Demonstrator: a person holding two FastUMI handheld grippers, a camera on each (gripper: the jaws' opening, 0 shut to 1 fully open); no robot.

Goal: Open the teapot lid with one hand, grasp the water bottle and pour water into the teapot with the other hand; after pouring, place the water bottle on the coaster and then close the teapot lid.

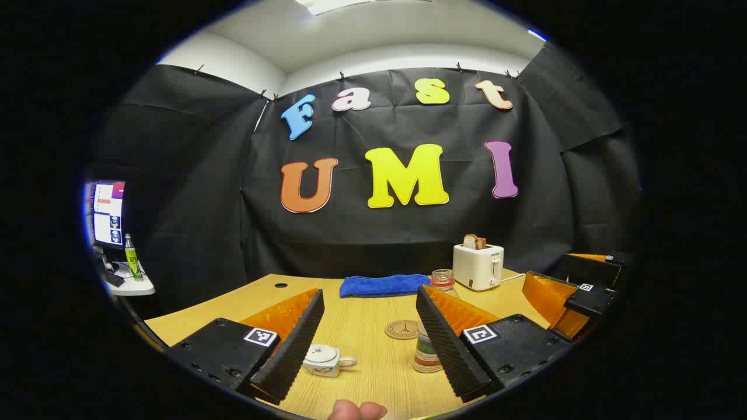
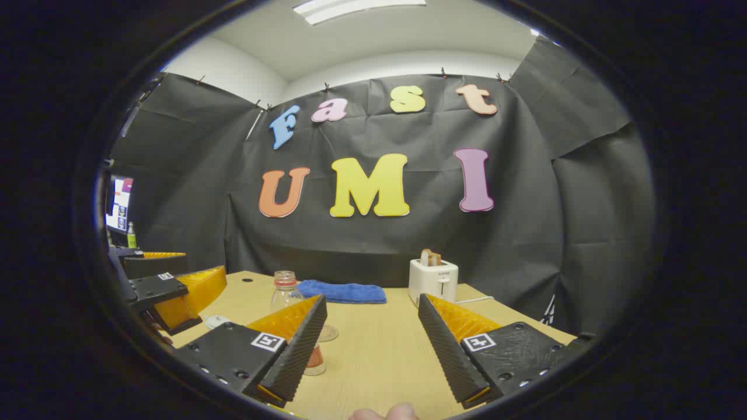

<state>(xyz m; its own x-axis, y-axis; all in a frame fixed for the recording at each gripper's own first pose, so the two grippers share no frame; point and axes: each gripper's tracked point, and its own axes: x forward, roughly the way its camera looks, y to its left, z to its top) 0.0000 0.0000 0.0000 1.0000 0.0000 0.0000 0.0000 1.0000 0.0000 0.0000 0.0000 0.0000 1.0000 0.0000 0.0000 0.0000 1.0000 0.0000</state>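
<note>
Blue towel (image 1: 385,285) behind coaster (image 1: 402,329); toaster (image 1: 478,266) back right; bottle (image 1: 433,326) nearby.

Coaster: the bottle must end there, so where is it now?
In the left gripper view, the coaster lies on the table, behind the water bottle, right of the teapot.

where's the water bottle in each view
Left gripper view: the bottle stands right of centre on the table, partly behind this gripper's right finger, just right of the coaster.
Right gripper view: the bottle stands left of centre, partly behind this gripper's left finger.
Shared landmark: the blue towel lies behind the bottle, towards the wall.
</note>
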